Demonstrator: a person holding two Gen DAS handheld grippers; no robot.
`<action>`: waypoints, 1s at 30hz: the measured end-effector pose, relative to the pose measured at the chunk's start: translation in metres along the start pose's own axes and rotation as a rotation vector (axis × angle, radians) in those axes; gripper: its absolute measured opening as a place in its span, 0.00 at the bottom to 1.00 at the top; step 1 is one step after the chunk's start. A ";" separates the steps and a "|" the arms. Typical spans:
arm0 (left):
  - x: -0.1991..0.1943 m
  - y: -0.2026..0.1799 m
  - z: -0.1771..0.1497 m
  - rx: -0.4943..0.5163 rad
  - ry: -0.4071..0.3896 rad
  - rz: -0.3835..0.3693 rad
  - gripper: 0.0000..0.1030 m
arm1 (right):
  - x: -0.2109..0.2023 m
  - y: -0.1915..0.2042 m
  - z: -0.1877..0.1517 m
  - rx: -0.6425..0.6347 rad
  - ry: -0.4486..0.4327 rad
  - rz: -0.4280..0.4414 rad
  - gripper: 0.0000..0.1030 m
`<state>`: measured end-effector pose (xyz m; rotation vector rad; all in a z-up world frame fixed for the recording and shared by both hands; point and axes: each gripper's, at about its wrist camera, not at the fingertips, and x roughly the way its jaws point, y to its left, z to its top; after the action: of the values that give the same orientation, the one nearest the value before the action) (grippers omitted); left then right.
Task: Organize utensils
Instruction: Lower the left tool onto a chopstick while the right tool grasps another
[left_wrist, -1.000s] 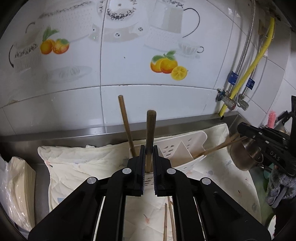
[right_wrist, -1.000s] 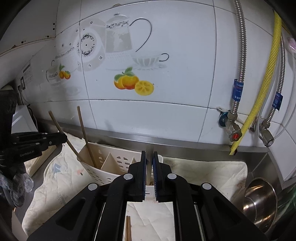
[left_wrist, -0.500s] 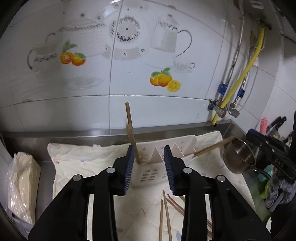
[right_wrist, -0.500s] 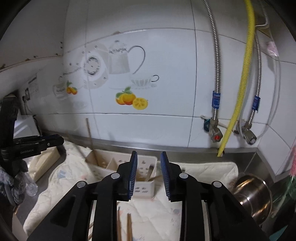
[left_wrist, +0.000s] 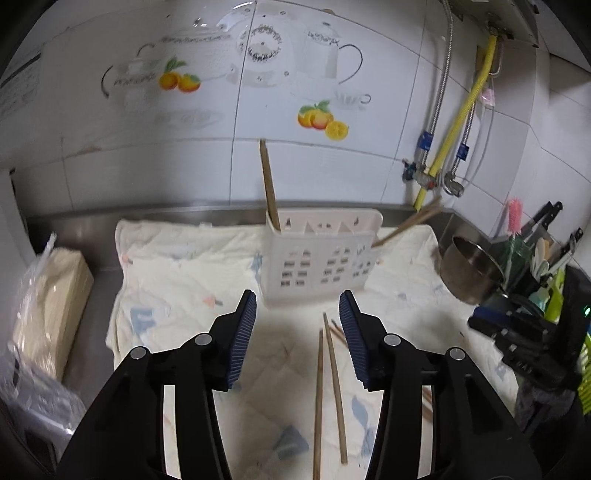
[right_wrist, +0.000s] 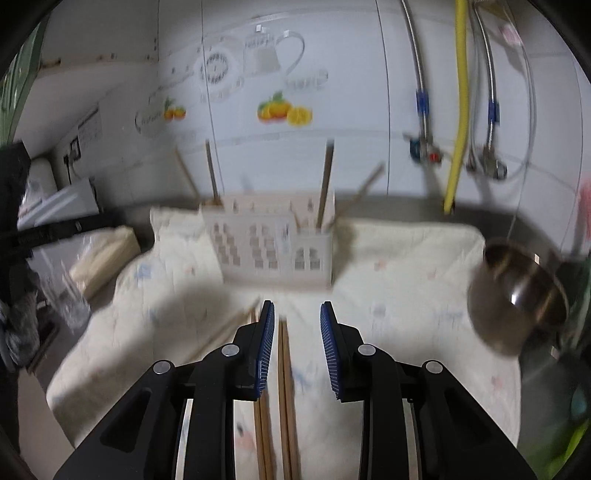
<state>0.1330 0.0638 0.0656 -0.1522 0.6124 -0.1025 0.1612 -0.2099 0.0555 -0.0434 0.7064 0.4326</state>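
A white plastic utensil holder (left_wrist: 319, 254) (right_wrist: 275, 243) stands on a pale cloth by the tiled wall. Wooden chopsticks (left_wrist: 269, 186) (right_wrist: 325, 184) stick up out of its compartments. More chopsticks (left_wrist: 330, 373) (right_wrist: 284, 391) lie loose on the cloth in front of it. My left gripper (left_wrist: 297, 310) hovers short of the holder, its jaws opening, nothing between them. My right gripper (right_wrist: 297, 321) stands open above the loose chopsticks, with nothing pressed by its pads. The right wrist view is blurred by motion.
A steel pot (left_wrist: 469, 269) (right_wrist: 517, 291) lies at the right edge of the cloth (left_wrist: 177, 280). A rack of knives and brushes (left_wrist: 535, 254) stands far right. A bagged pale block (left_wrist: 48, 295) sits left. Pipes and a yellow hose (left_wrist: 458, 122) run down the wall.
Both grippers let go of the chopsticks they held over the holder, opened, and pulled back toward me. The holder now looks smaller and farther, and the loose chopsticks on the cloth have come into view.
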 end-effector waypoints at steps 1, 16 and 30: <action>-0.002 0.001 -0.007 -0.003 0.002 0.006 0.46 | 0.001 0.001 -0.012 0.000 0.019 -0.002 0.25; -0.004 0.009 -0.075 -0.076 0.089 0.021 0.46 | 0.027 0.001 -0.099 -0.018 0.197 -0.009 0.12; 0.009 0.015 -0.104 -0.091 0.172 0.024 0.46 | 0.043 0.001 -0.109 -0.049 0.241 -0.015 0.09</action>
<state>0.0811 0.0661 -0.0263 -0.2255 0.7912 -0.0651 0.1226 -0.2131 -0.0547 -0.1490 0.9315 0.4341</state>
